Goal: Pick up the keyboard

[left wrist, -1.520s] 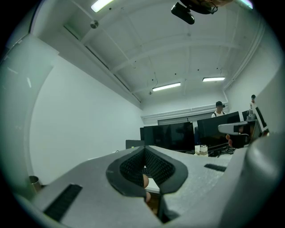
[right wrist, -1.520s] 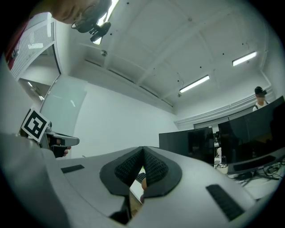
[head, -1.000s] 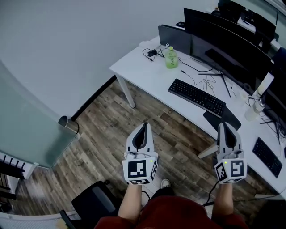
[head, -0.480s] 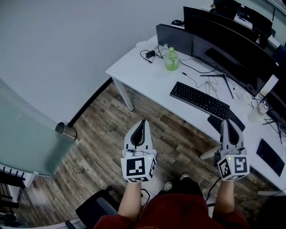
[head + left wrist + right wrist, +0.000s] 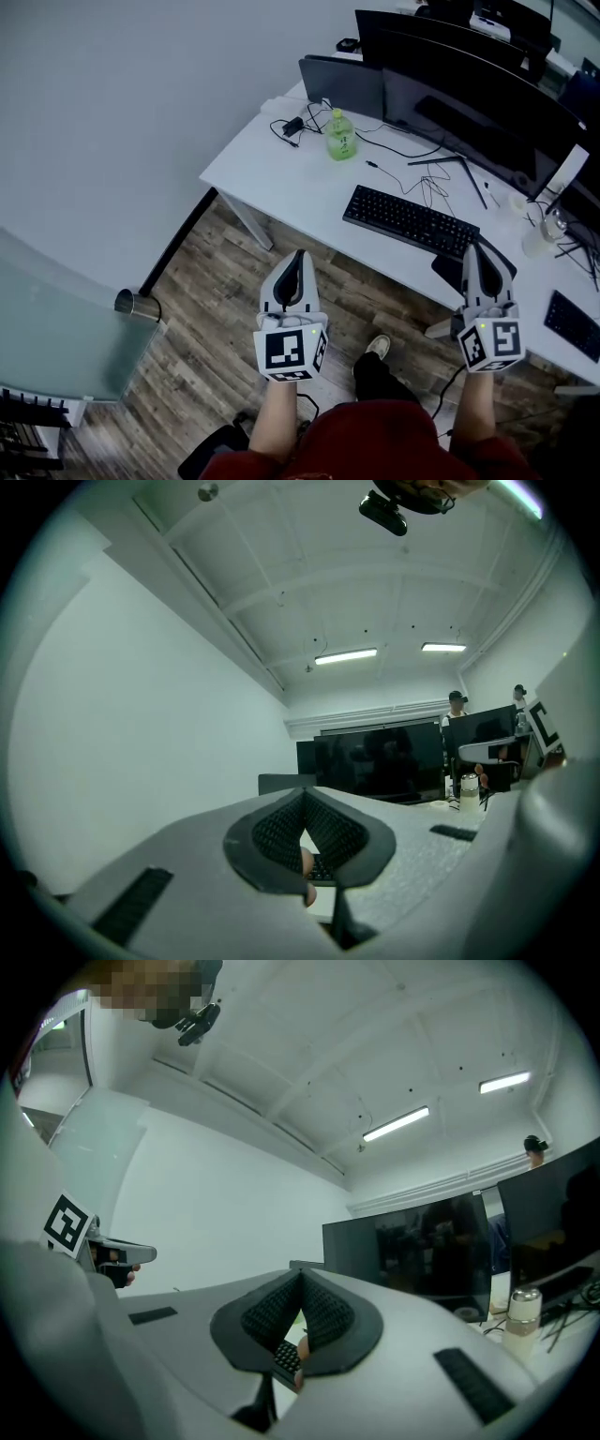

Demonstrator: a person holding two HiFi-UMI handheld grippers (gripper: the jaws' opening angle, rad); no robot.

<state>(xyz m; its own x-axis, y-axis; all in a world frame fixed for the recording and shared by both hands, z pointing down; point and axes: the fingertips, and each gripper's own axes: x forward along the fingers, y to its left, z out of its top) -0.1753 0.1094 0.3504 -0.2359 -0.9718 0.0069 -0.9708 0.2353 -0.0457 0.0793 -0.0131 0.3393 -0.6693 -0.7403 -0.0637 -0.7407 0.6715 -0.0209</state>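
A black keyboard (image 5: 411, 221) lies on the white desk (image 5: 272, 164), near its front edge. My left gripper (image 5: 298, 254) hangs over the wooden floor, short of the desk and to the left of the keyboard, jaws shut and empty. My right gripper (image 5: 472, 245) is also shut and empty, its tip just before the keyboard's right end. In the left gripper view the pads of the left gripper (image 5: 304, 797) meet, and a bit of the keyboard (image 5: 322, 867) shows below them. The right gripper (image 5: 300, 1280) looks the same in its own view, with the keyboard (image 5: 286, 1359) under the pads.
A green bottle (image 5: 340, 136), loose cables (image 5: 441, 173) and wide dark monitors (image 5: 469, 103) stand behind the keyboard. A black mat (image 5: 455, 267) lies at its right end, a second keyboard (image 5: 574, 323) farther right. A glass partition (image 5: 56, 319) stands at the left.
Both grippers have come nearer the desk, still shut. The keyboard now lies closer to their tips and the desk fills more of the head view.
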